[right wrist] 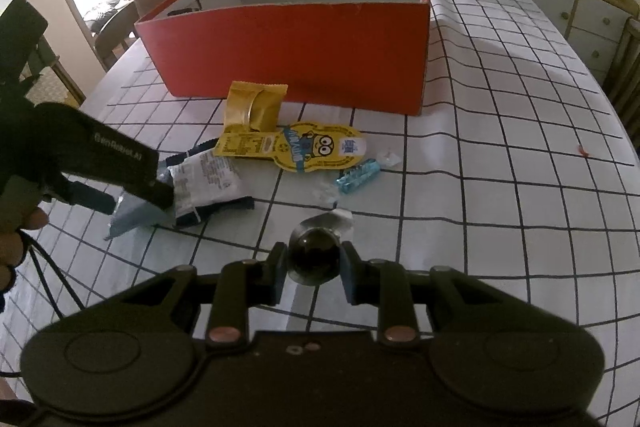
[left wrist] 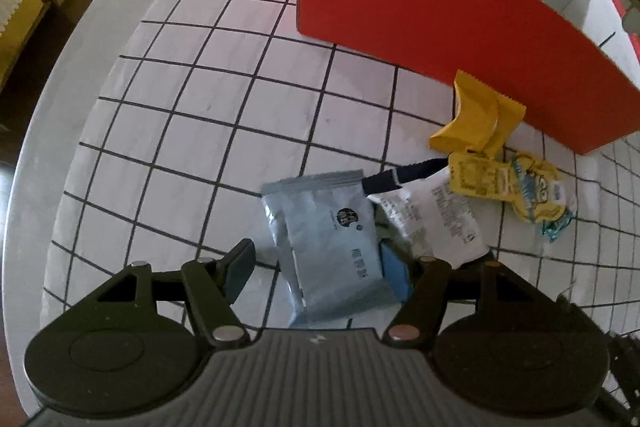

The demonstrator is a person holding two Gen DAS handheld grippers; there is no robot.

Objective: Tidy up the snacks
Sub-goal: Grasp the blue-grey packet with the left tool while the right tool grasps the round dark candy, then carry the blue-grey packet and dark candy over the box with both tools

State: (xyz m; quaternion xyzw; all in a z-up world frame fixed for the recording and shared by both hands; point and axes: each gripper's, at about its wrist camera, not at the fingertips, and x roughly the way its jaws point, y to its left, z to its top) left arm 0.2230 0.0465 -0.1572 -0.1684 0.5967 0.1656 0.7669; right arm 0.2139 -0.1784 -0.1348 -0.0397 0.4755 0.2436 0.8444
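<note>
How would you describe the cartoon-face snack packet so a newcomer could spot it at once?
Start at the big red box on the checked tablecloth; a cluster of snacks lies just in front of it. The cartoon-face packet lies near the cluster's right end, below the gold pouch. It alone is peanut-shaped, yellow, with big goggle eyes and a blue band.

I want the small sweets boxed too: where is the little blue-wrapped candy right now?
In the right wrist view the blue-wrapped candy lies on the checked tablecloth, just below-right of the yellow cartoon snack pack, in front of the red cardboard box.
</note>
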